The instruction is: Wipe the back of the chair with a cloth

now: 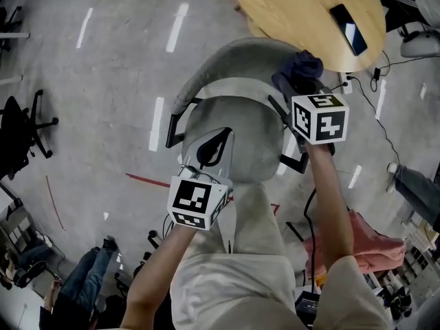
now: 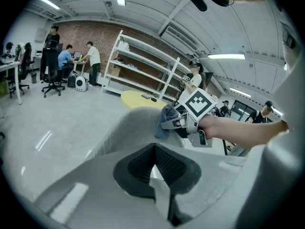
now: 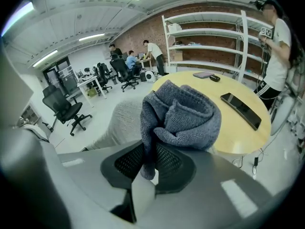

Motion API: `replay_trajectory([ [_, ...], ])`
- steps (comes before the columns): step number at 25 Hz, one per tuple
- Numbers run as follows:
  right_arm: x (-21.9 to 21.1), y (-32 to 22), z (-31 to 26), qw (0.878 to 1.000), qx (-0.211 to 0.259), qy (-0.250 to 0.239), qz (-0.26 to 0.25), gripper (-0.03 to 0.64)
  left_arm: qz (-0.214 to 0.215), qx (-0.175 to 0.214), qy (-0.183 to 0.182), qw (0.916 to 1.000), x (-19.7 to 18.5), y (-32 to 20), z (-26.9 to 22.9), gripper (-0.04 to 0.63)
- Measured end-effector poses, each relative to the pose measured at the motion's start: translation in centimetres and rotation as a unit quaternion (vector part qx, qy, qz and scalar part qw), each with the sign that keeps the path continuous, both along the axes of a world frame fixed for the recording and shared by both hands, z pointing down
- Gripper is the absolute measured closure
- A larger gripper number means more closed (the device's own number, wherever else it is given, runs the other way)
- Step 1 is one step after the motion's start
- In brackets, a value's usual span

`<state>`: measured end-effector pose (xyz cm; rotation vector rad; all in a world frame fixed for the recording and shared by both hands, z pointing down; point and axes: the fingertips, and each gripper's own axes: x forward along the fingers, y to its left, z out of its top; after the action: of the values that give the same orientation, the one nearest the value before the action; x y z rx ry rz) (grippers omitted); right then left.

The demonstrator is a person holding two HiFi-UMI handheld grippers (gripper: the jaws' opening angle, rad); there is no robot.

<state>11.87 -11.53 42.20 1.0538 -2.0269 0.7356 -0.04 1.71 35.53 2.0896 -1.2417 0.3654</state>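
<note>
The right claw [image 3: 145, 170] was clenched on a blue-grey knitted cloth [image 3: 181, 117], which bunched up in a thick fold above the jaws, with one strip of it hanging down between them. In the head view that cloth sat at the upper edge of the grey chair back [image 1: 227, 52], toward the end on the person's right, and the left gripper view showed it pressed against the curved top of the back. The left claw [image 2: 153, 170] was closed with nothing in it, its two dark pads meeting, and it hung over the near part of the chair seat [image 1: 247, 139], well apart from the cloth. Just beyond the chair back stood a round wooden worktop [image 1: 295, 9] with a dark phone [image 1: 348, 28] lying flat on it. White shelving [image 3: 209, 37] ran along a brick wall behind the worktop, and several people sat or stood at desks farther off
</note>
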Motion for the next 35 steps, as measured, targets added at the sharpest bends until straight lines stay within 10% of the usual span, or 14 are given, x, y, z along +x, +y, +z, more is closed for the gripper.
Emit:
replay_trajectory([
  [35, -11.7, -0.6, 0.5, 0.998, -0.01, -0.013, -0.066, 0.534, -0.049, -0.009, 0.01, 0.9987, -7.5, 0.6, 0.9, 0.595],
])
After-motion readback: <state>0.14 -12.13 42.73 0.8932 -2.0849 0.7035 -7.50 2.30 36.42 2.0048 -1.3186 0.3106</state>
